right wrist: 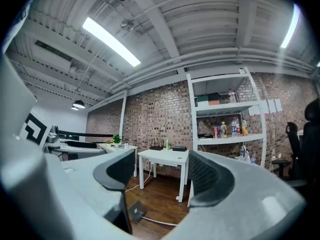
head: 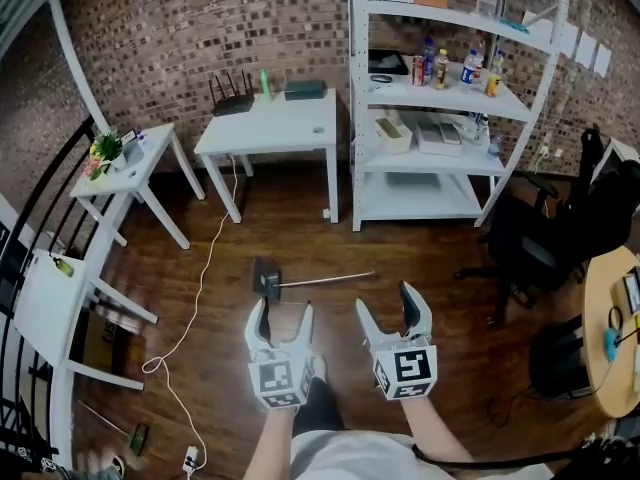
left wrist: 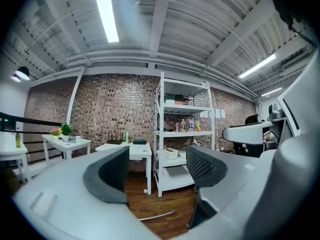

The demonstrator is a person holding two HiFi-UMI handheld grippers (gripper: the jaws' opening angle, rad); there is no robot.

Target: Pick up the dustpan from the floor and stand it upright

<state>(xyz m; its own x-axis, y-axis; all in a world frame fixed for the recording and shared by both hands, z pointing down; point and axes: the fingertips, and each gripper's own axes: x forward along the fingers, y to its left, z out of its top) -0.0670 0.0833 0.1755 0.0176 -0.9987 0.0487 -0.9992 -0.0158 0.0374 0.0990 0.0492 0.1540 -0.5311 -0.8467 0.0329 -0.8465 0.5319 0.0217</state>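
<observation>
The dustpan [head: 266,277] lies flat on the wooden floor, its dark pan at the left and its long thin handle [head: 330,280] running right. Both grippers are held level just short of it, above the floor. My left gripper [head: 286,310] is open and empty, a little nearer than the pan. My right gripper [head: 385,303] is open and empty too, near the handle's free end. In the right gripper view the pan [right wrist: 136,212] shows low between the jaws of the right gripper [right wrist: 162,176]. The left gripper view shows only the handle [left wrist: 157,216] below the left gripper [left wrist: 156,171].
A white table [head: 270,128] and a white shelf unit [head: 440,98] with bottles stand against the brick wall beyond the dustpan. A white cable [head: 200,298] trails over the floor at the left near a small side table [head: 135,168]. A black office chair [head: 540,248] and a round wooden table [head: 610,328] are at the right.
</observation>
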